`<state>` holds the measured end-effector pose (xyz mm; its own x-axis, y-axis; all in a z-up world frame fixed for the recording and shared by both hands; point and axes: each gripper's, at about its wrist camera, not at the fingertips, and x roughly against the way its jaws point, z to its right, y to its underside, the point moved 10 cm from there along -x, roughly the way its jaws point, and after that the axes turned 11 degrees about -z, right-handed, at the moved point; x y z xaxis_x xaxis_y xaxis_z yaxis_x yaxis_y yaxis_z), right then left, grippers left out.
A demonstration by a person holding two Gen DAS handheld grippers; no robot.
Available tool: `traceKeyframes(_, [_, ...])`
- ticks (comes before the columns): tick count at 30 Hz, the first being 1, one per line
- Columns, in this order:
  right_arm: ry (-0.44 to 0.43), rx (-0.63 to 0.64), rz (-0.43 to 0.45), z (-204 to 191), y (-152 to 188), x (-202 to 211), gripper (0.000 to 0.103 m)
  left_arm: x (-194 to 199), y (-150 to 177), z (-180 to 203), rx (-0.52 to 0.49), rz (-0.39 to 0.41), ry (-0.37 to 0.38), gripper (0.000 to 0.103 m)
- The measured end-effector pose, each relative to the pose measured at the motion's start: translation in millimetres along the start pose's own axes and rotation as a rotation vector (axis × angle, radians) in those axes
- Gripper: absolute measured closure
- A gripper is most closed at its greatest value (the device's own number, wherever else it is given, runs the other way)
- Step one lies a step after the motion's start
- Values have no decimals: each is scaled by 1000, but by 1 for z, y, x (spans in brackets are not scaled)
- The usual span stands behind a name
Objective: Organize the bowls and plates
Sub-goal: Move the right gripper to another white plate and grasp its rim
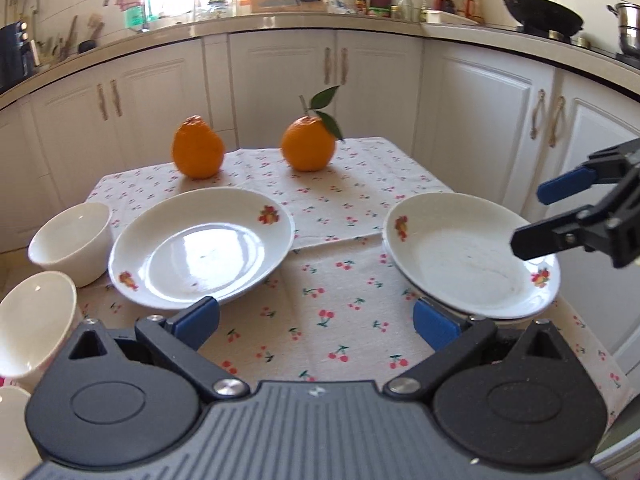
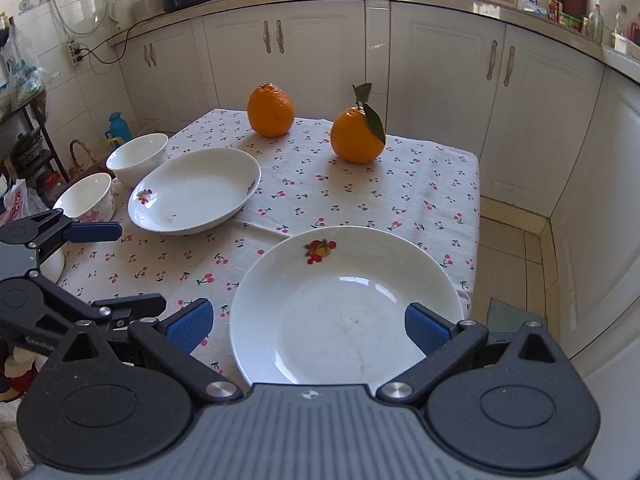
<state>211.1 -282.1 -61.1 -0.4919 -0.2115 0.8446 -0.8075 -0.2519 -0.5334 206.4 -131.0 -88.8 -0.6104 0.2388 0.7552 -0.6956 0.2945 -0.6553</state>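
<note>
Right wrist view | near plate (image 2: 348,304) upright on bench (image 2: 360,196), round, no long axis, near rim cut off by right gripper (image 2: 308,326), jaws spread, gripping nothing | far plate (image 2: 196,192) beside bowls (image 2: 138,158) | left gripper (image 1: 316,322) jaws spread, empty

Nothing here can I read for sure. A short line of pale lettering runs along a black link of my left gripper (image 2: 140,268), too blurred to spell out, and a small white emblem with no letters sits on the body of my right gripper (image 2: 308,328). A red bag (image 2: 16,206) and a clear bag (image 2: 22,76) off the table's left edge carry print I cannot make out, and the labels on the bottles (image 1: 444,0) along the worktop's (image 1: 304,24) back edge are too small.
</note>
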Motion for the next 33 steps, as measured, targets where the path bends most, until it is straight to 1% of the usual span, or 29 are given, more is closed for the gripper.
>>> traceKeyframes(4, [1,40,5,-14,-7,0,0,-14,8,-26,60,-36,-96,1])
traceKeyframes(8, [10,70,-10,-22,-12,-6,0,-28,15,-44,106,-67,-134,1])
traceKeyframes(10, [6,86,-17,-24,-16,-10,0,-33,15,-49,113,-68,-148,1])
traceKeyframes(15, [-13,123,-32,-31,-27,-21,0,-48,15,-55,133,-83,-156,1])
traceKeyframes(20, [-46,170,-37,-37,-44,-33,0,-63,18,-63,169,-114,-159,1])
traceKeyframes(22, [-58,192,-39,-40,-51,-39,0,-66,17,-65,189,-112,-145,1])
traceKeyframes(27, [-92,252,-44,-45,-70,-56,0,-69,12,-65,193,-85,-154,0])
traceKeyframes(33, [-173,350,-73,-58,-101,-82,0,-74,7,-65,186,-70,-151,0])
